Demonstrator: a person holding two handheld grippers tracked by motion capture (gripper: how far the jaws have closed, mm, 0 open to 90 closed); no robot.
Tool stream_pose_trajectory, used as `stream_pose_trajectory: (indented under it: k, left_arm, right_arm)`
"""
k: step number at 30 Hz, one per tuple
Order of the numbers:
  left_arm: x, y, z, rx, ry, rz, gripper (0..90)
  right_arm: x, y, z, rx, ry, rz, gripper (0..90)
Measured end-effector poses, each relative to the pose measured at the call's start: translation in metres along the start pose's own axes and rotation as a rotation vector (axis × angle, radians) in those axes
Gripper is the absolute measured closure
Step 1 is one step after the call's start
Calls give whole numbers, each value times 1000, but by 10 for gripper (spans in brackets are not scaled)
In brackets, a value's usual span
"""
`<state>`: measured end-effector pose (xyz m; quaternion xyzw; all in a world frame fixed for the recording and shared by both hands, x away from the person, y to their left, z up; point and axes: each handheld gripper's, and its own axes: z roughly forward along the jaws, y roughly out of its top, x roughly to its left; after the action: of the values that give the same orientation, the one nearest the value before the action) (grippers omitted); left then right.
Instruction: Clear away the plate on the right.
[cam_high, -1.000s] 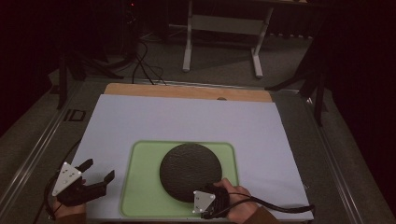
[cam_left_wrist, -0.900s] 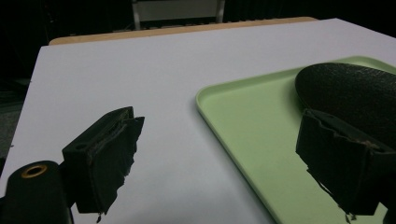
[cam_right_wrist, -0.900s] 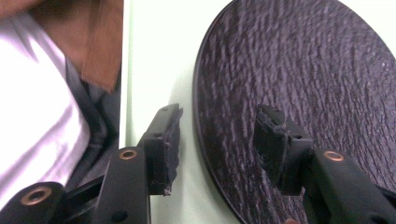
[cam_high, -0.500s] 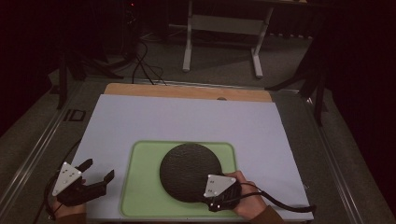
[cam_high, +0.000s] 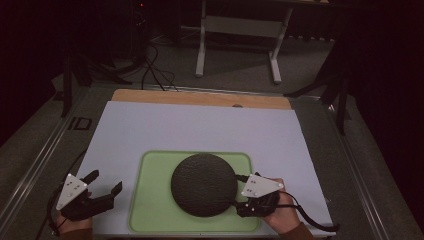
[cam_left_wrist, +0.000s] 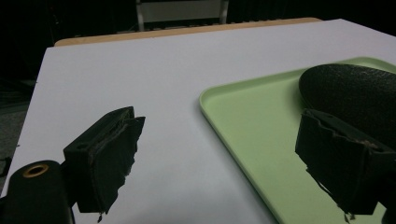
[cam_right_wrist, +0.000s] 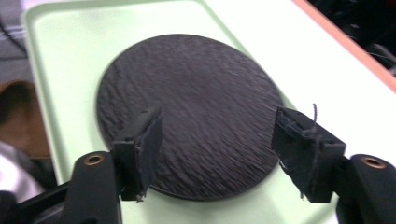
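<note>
Dim overall, with darkness swallowing the far room and both sides in the high view. Brightest on the white sheet (cam_high: 200, 125) and the green tray (cam_high: 150, 200), lit evenly from above with only faint, soft shadows. No glare anywhere. Slightly grainy and soft throughout the high view. Motion blur smearing the black disc (cam_right_wrist: 187, 107) in the right gripper view. Sharper in the left gripper view, though near jaws sit slightly out of focus.

White sheet (cam_high: 200, 125), wooden board (cam_high: 200, 98)
</note>
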<state>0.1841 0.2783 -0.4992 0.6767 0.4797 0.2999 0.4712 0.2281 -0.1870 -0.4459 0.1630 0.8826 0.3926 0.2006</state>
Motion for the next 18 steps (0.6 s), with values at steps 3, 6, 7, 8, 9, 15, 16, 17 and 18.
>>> stream_pose_trajectory:
  k: [3,6,7,8,9,15,16,17,18]
  left_arm:
    - [0,0,0,1,0,3,131]
    - [0,0,0,2,1,3,131]
    - [0,0,0,2,1,4,131]
    - [0,0,0,1,2,4,131]
    - [0,0,0,2,2,4,131]
    - [0,0,-1,-1,10,1,131]
    - [0,1,-1,-1,12,3,131]
    - [-1,1,-1,-3,14,6,131]
    - [-1,2,-2,-5,16,9,131]
  right_arm:
    - [-7,-13,-7,-21,-46,65,310]
    - [-15,-29,-14,-30,-93,129,291]
    - [-17,-32,-16,-35,-103,143,287]
    - [-19,-38,-20,-43,-117,165,279]
    - [-21,-43,-22,-47,-135,177,272]
    - [-30,-68,-37,-69,-208,274,256]
    - [-33,-75,-42,-87,-232,300,232]
    - [-36,-82,-46,-102,-241,332,211]
    - [-37,-85,-49,-110,-247,349,200]
